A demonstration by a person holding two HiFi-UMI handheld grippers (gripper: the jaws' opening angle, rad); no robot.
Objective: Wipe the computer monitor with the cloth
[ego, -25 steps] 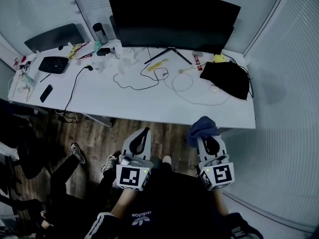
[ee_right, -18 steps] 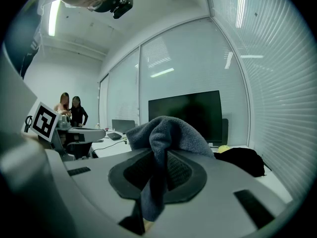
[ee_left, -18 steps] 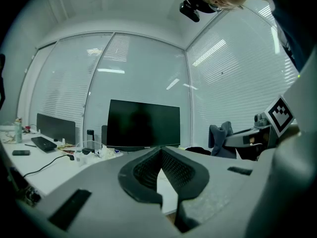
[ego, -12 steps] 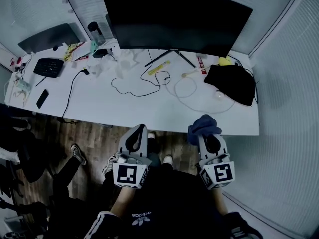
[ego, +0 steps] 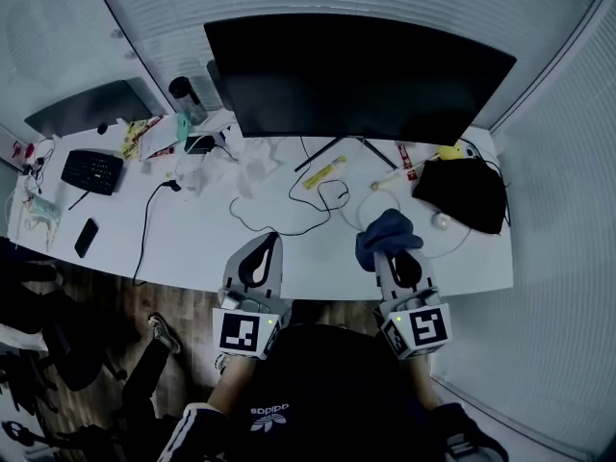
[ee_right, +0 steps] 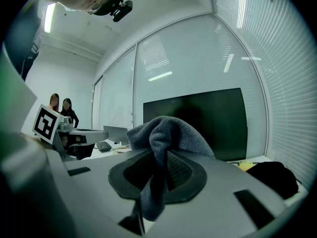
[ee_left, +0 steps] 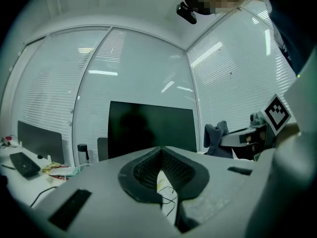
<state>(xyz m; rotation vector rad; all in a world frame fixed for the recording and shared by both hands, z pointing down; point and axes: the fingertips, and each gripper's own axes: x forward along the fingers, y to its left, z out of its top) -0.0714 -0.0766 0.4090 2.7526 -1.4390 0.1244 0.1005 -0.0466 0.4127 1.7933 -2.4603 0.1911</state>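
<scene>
The wide black monitor stands dark at the back of the white desk; it also shows in the left gripper view and the right gripper view. A blue-grey cloth is bunched at the tip of my right gripper, which is shut on it over the desk's front edge. My left gripper hovers level with it to the left, shut with nothing between its fingers. Both point at the monitor from well short of it.
Loose cables and crumpled papers lie in front of the monitor stand. A black bag sits at the right end; a bottle, keyboard, phone and second monitor at the left. Blinds cover the glass walls.
Both grippers have moved forward from over the floor to above the desk's front edge. The monitor is nearer and larger. The cloth stays in the right gripper.
</scene>
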